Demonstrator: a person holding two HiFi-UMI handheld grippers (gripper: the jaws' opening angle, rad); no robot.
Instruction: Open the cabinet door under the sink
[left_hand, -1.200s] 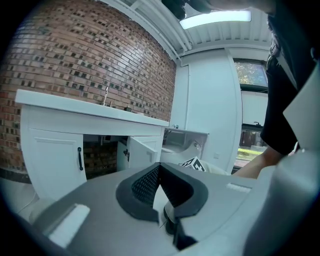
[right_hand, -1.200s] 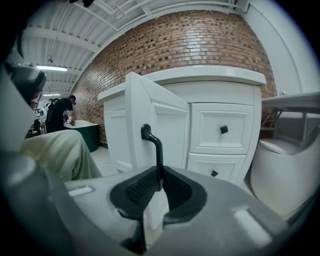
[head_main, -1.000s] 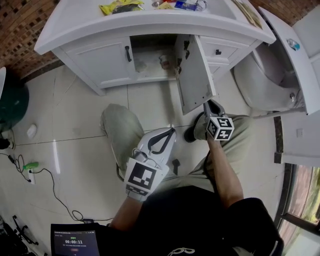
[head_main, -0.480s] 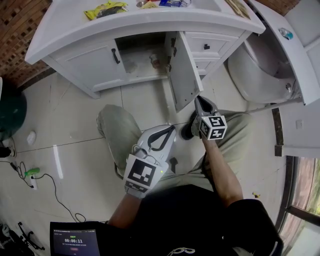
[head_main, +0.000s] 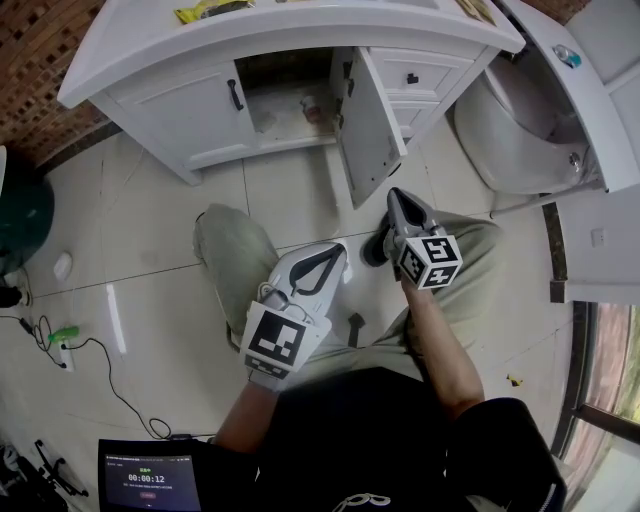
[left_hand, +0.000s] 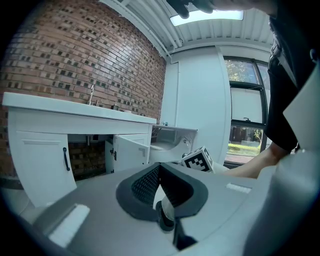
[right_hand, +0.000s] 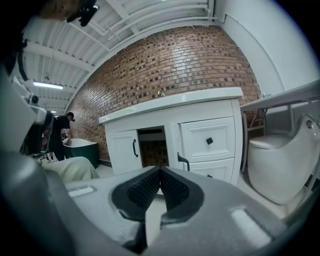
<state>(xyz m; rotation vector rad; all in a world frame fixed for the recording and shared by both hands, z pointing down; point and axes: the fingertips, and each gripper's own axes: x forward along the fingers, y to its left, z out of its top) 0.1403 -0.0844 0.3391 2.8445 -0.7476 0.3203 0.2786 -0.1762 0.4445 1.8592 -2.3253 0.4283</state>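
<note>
1. Left gripper (head_main: 336, 252): jaws pressed together, nothing between them. It is held low over the person's knee, well apart from the cabinet.
2. Right gripper (head_main: 394, 196): jaws also together and empty. The tip is near the free edge of the cabinet door (head_main: 372, 128), apparently not touching.
3. The door stands swung out from the opening under the sink, its handle (right_hand: 184, 161) on the outer face. The neighbouring left door (head_main: 190, 115) is shut.
4. Judgement: the opening looks essentially done. If more swing is wanted, nudge the inner face near the free edge with the closed right jaws, slowly, stopping before the drawer fronts (head_main: 415, 75).
</note>
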